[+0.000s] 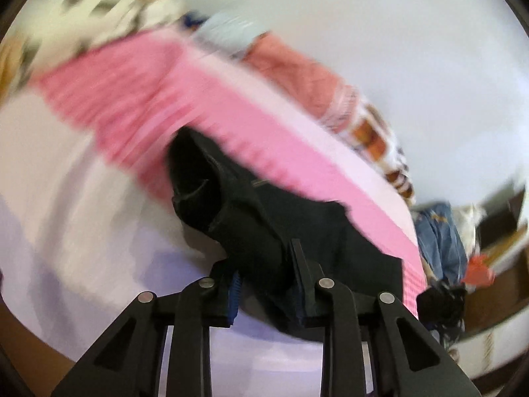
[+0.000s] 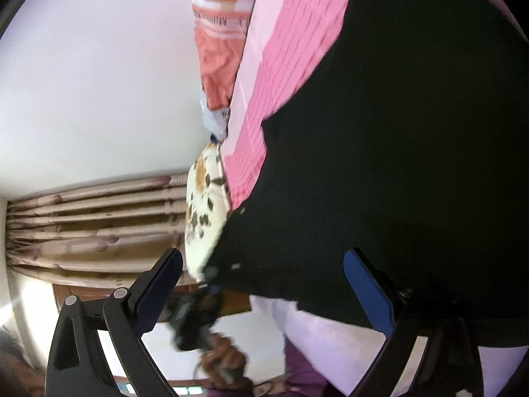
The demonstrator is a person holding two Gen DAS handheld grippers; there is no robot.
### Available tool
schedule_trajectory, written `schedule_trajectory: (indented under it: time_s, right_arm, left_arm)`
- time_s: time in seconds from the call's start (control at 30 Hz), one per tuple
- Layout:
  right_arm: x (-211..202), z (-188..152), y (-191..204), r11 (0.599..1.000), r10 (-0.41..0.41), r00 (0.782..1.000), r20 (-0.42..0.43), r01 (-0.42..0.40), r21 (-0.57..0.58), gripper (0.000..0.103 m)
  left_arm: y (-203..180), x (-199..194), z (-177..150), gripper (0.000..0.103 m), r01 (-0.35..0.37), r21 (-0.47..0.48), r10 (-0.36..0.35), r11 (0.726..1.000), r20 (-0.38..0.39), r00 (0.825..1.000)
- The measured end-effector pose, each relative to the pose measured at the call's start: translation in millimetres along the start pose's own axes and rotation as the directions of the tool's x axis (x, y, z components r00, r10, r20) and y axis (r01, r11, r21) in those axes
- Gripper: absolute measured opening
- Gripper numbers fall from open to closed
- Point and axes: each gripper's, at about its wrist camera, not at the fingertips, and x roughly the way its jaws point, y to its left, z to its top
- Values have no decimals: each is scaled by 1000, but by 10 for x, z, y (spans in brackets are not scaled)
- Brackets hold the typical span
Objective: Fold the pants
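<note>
Nearest on the left side, the left tongs [image 1: 264, 274] are pinching a bunched fold of the black fabric pants [image 1: 264, 218]; the dark cloth fills the narrow gap between the two black fingers [image 1: 305, 274] with their blue ribbed pads, and a rumpled opening of the garment gapes just past the tips. The pants lie partly on the pale lilac bed sheet [image 1: 82, 231] and partly across the broad pink checked band of bed cover [image 1: 185, 99] that runs slantwise over the bed. The whole left view is smeared with motion blur

On the right side, the right tongs [image 2: 264, 271] stand spread wide, with nothing pressed between them; the black pants [image 2: 396, 149] hang as a large dark sheet above and between the two blue pads, apart from the left pad, while whether the cloth touches the right pad I cannot tell. Through that gap a hand [image 2: 224, 360] is visible gripping the black handle of the other tool, at the edge of the dark cloth

Farther back, a cream pillow with brown flower print [image 2: 201, 218] sits at the head of the bed, next to an orange and coral checked cloth [image 2: 218, 49]. Beyond them come a plain white wall [image 2: 99, 82] and beige pleated curtains [image 2: 99, 231]
</note>
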Motion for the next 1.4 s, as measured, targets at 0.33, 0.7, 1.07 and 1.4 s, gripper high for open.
schedule_trajectory:
  time_s: [0.33, 0.7, 1.07, 1.4]
  right_arm:
    - [-740, 230, -350, 980, 169, 977, 129, -180, 86, 97]
    - [-403, 118, -166, 979, 201, 980, 1, -201, 31, 100]
    - [-84, -24, -150, 983, 171, 984, -40, -168, 67, 101]
    - [-89, -30, -171, 979, 181, 983, -28, -177, 100, 102]
  left_arm:
    - [-2367, 328, -373, 17, 375, 473, -321, 797, -194, 927]
    - [-707, -424, 307, 40, 24, 29, -26, 999, 83, 996]
    - [1034, 105, -280, 44, 86, -524, -175, 847, -123, 977]
    - [909, -13, -371, 44, 56, -564, -122, 824, -81, 989]
